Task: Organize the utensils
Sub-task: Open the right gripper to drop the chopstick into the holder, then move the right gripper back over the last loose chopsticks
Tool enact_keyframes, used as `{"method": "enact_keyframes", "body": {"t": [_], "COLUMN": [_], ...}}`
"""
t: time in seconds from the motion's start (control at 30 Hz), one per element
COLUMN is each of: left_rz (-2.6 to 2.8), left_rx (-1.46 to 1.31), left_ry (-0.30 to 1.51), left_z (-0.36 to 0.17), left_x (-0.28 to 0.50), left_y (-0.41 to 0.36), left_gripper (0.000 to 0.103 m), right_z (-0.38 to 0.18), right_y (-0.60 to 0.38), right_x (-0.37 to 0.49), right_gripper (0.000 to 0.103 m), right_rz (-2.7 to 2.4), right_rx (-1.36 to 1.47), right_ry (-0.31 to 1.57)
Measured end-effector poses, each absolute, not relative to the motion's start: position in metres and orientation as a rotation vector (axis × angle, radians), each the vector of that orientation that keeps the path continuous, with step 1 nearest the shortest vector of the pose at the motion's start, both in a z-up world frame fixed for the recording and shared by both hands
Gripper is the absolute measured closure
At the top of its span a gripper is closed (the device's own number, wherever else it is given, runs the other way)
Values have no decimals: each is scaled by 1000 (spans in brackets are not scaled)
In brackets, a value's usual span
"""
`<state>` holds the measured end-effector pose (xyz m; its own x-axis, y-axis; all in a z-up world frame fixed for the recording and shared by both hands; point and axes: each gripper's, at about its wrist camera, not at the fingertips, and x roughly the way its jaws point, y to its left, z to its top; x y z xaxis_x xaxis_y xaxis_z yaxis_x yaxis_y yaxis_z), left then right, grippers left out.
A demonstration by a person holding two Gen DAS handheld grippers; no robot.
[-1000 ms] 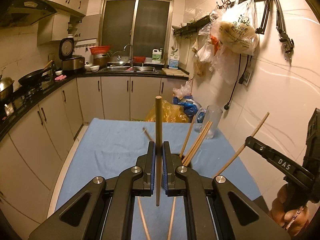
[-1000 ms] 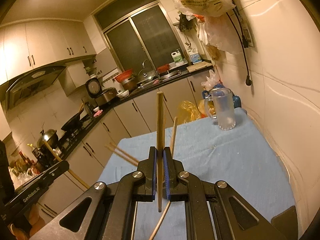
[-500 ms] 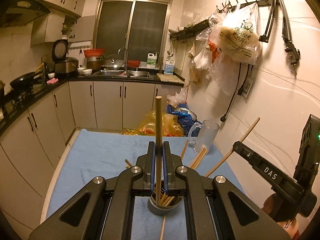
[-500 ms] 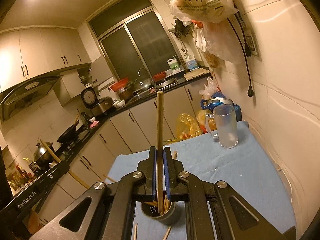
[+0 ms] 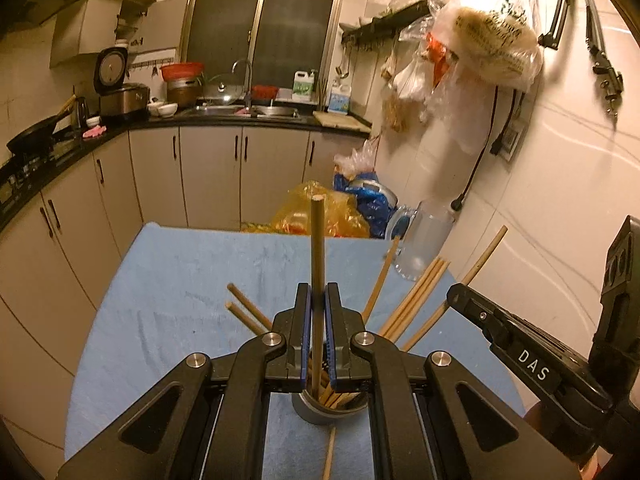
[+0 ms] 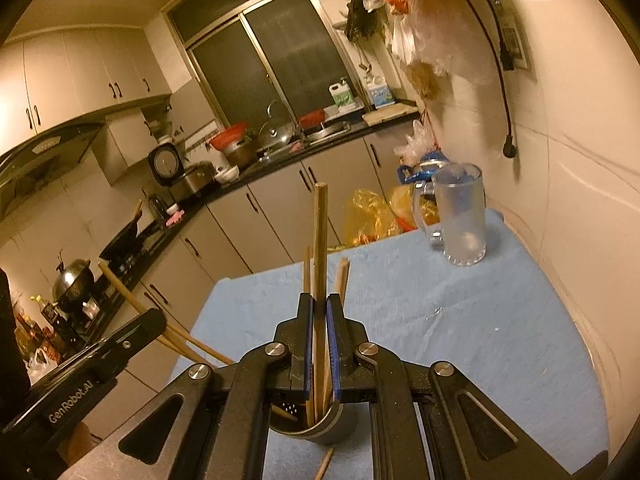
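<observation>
Wooden chopstick (image 5: 318, 264), upright, clamped between the jaws of the left gripper (image 5: 317, 300); its lower end enters the metal holder (image 5: 320, 414). The right gripper (image 6: 319, 312) likewise pinches a second chopstick (image 6: 320, 240) over the holder, on the blue cloth (image 6: 460, 320). Glass mug (image 6: 460, 216) stands well apart.

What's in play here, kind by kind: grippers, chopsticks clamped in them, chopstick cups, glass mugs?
Grippers: 2, left gripper and right gripper
Clamped chopsticks: 2, left chopstick and right chopstick
Chopstick cup: 1
Glass mug: 1
Total: 6
</observation>
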<state>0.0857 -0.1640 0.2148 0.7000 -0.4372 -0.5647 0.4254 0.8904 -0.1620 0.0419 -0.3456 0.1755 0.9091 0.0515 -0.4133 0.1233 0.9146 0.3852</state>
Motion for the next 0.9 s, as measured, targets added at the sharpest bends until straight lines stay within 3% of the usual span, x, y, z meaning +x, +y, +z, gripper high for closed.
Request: {"method": "enact_keyframes", "body": {"t": [0.47,0.7,0.9], "left_rz": [-471,-458,-438], "left_rx": [-16,-14,-27], "left_ry": [664,638,615], "left_z": [195,199,205], "left_x": [95,88,70], "left_y": [-160,-156,-142], "left_gripper": [97,80,76], "right_z": [153,160,159], "right_y": [-347,-351,-357], "right_x": [54,42,21], "right_gripper": [92,82,77], "right_rz": [-28,-45,-67], "right_rx": [425,427,443], "right_ry": [489,460,446]}}
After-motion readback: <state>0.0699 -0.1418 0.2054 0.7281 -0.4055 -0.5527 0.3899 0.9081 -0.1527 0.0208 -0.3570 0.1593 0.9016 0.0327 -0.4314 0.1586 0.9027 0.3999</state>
